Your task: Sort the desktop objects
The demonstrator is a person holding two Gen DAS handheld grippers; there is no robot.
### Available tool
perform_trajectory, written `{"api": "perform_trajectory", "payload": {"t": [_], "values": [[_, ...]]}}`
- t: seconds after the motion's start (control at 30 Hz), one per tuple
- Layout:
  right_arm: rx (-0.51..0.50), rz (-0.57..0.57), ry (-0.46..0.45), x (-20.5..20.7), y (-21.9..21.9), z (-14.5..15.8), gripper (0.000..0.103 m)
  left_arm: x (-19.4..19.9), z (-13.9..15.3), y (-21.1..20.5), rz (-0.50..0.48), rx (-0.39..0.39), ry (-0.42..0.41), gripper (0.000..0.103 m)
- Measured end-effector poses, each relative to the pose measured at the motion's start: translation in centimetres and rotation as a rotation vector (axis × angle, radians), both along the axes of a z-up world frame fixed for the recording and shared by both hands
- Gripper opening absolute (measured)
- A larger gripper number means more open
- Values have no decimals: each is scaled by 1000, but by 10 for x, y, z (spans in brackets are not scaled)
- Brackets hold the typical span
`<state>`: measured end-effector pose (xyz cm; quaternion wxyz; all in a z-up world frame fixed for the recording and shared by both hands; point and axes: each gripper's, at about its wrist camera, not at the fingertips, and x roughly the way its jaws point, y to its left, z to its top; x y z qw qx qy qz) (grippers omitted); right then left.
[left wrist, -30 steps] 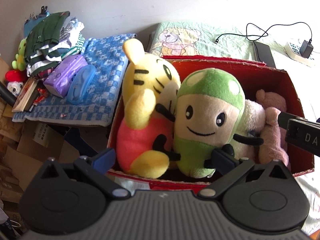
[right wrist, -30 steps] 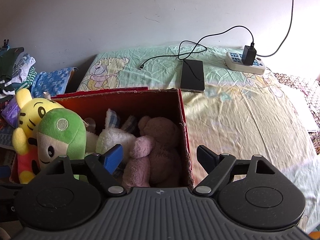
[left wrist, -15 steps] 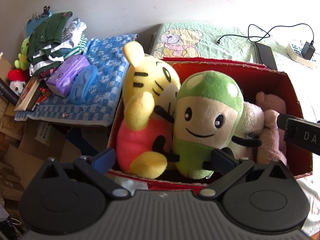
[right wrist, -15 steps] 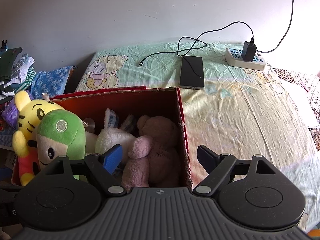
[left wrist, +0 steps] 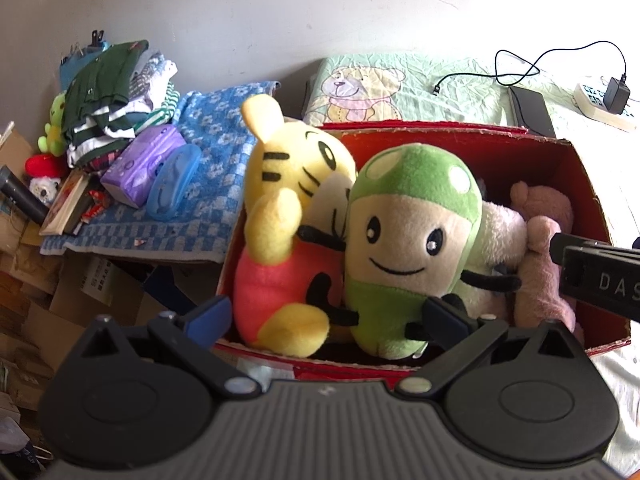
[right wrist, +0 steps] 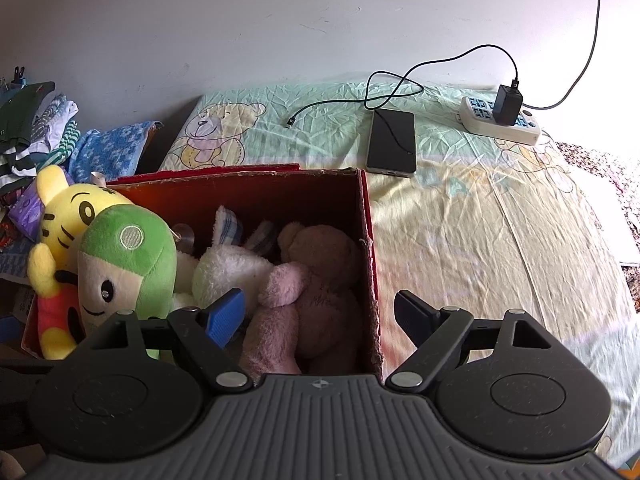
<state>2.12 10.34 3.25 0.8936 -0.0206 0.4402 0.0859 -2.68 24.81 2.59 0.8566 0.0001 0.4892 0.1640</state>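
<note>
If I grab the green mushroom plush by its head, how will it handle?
The green mushroom plush looks soft and stuffed, so it will probably squash under the pads and feel light. It is wedged against the yellow tiger plush in the red box, so lifting it may drag or tip the tiger.

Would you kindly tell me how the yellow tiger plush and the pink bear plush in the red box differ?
The tiger is bright yellow with black stripes and a red body; the bear is plain dusty pink. The tiger sits upright at the box's left end, its head rising above the rim; the bear slumps low at the right end, below the rim. Both are soft toys inside the same box.
</note>
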Motion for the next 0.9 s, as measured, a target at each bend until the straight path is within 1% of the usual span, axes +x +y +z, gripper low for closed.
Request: {"api": "perform_trajectory", "payload": {"t": [0.13, 0.3, 0.43, 0.7, 0.83, 0.9], "values": [[3, 9, 14, 0, -1, -3, 84, 3, -2, 3, 1, -26, 14, 102], [8, -9, 23, 3, -5, -5, 84, 7, -2, 4, -1, -56, 30, 100], [19, -13, 24, 5, -5, -4, 84, 9, -1, 1, -22, -48, 24, 99], [25, -10, 23, 7, -1, -3, 84, 13, 2, 2, -53, -80, 28, 96], [34, -17, 26, 10, 2, -3, 84, 11, 4, 2, -57, -66, 14, 95], [35, -20, 24, 11, 3, -2, 84, 11, 4, 4, -59, -79, 10, 95]]}}
